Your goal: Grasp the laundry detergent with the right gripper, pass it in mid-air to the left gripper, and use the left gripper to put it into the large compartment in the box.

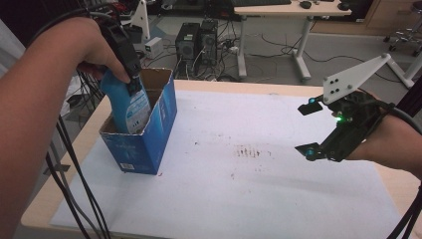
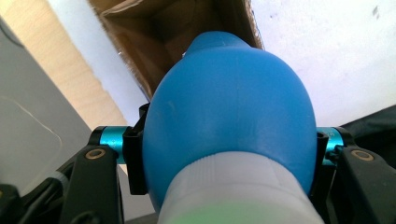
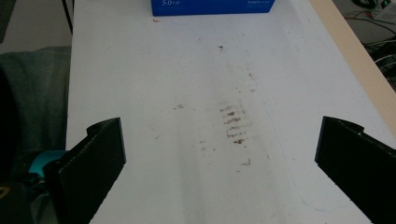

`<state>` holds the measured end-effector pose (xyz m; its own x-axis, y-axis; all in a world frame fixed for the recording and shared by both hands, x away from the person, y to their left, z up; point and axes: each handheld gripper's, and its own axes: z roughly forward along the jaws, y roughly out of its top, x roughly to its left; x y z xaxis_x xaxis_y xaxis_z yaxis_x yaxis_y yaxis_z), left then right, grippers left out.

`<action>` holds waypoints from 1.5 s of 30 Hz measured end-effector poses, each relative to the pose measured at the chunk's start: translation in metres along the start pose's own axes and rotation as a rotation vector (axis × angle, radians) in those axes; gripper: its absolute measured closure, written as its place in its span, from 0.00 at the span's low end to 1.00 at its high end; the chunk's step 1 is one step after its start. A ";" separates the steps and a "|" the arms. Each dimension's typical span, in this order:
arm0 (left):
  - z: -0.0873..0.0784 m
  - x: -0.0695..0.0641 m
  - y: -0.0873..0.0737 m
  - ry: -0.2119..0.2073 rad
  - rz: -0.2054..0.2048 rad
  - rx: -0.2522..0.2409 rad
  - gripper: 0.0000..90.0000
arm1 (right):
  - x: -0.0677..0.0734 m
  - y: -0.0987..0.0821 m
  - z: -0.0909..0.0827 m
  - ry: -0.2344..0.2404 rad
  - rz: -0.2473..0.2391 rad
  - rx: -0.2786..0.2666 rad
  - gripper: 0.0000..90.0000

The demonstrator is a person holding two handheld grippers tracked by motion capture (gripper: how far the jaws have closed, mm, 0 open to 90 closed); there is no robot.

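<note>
Lowering blue bottle (image 1: 125, 104) into open box (image 1: 161, 117), left gripper (image 1: 133, 82) clamped on it.
Risk: bottle base below jaws snags box rim, tipping it; right gripper (image 1: 304, 128) slack, well clear, can't steady.

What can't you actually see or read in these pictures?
- Bottle, high view: its lower part is hidden by the box wall.
- Bottle label, high view: print too small to read.
- Box floor, left gripper view: the bottle blocks it.
- Box, right gripper view: cut off by the top edge.
- Cap, left gripper view: cut off by the bottom edge.
</note>
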<state>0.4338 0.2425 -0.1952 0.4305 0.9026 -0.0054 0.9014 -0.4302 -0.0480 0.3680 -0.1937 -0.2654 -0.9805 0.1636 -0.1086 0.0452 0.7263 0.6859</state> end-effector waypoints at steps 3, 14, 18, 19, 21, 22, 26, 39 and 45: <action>0.011 0.000 0.001 0.006 0.049 0.008 0.43 | 0.000 0.000 -0.001 -0.001 -0.006 -0.002 0.01; 0.049 -0.004 0.003 0.038 0.282 0.035 0.43 | 0.001 -0.002 -0.002 -0.004 0.003 0.016 0.01; 0.059 -0.006 0.004 0.037 0.332 0.029 0.43 | 0.002 -0.001 -0.002 -0.006 0.000 0.019 0.01; 0.063 -0.006 0.004 0.036 0.339 0.023 0.43 | 0.002 -0.001 -0.002 -0.005 0.001 0.020 0.01; 0.067 -0.005 0.005 0.036 0.358 0.024 0.43 | 0.003 -0.001 -0.002 -0.007 -0.001 0.021 0.01; 0.072 -0.004 0.005 0.034 0.370 0.021 0.43 | 0.003 0.000 -0.002 -0.008 0.000 0.021 0.01; 0.080 -0.002 0.004 0.030 0.387 0.015 0.42 | 0.004 0.000 -0.002 -0.011 -0.002 0.023 0.01; 0.098 0.000 0.005 0.021 0.448 0.025 0.42 | 0.004 0.001 -0.001 -0.012 0.002 0.034 0.01; 0.099 0.001 0.006 0.017 0.448 0.028 0.42 | 0.004 0.001 -0.001 -0.013 0.007 0.038 0.01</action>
<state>0.4356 0.2423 -0.2946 0.7793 0.6264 -0.0157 0.6240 -0.7781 -0.0713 0.3636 -0.1927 -0.2647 -0.9776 0.1774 -0.1132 0.0598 0.7497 0.6590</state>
